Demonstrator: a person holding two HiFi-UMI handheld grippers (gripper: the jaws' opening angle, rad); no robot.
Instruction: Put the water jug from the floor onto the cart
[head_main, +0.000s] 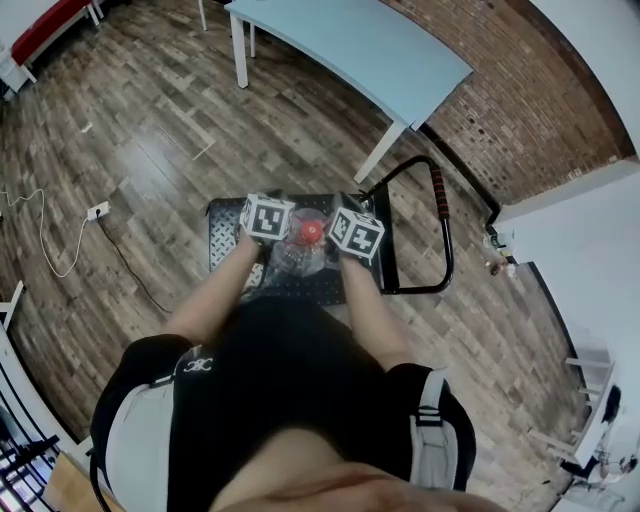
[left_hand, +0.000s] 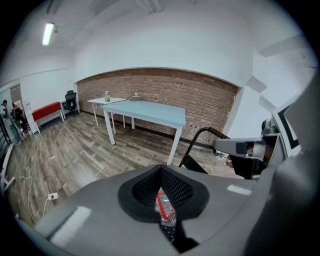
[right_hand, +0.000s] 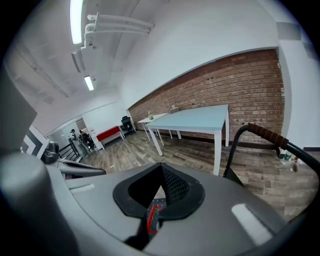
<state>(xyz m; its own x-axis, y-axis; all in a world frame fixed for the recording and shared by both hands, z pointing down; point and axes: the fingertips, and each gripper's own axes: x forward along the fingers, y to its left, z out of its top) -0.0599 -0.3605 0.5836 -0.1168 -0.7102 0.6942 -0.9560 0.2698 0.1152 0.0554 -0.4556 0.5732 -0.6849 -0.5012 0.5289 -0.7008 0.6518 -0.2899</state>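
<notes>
Clear plastic with a red cap, the water jug (head_main: 298, 258) seems to stand cap-up on the cart (head_main: 225, 225) deck, low between both tongs. The left tongs (left_hand: 161, 175) and right tongs (right_hand: 161, 172) are each closed tight on nothing. Neither looks nearer the jug.

A person leans over a black cart (head_main: 225, 225) on a wood floor (head_main: 130, 130), the left gripper (head_main: 268, 215) and right gripper (head_main: 356, 230) flanking a clear, red-capped water jug (head_main: 295, 262) above its deck. Beyond, 1 pale blue table (head_main: 350, 45) stands near a brick wall (head_main: 500, 110).
</notes>
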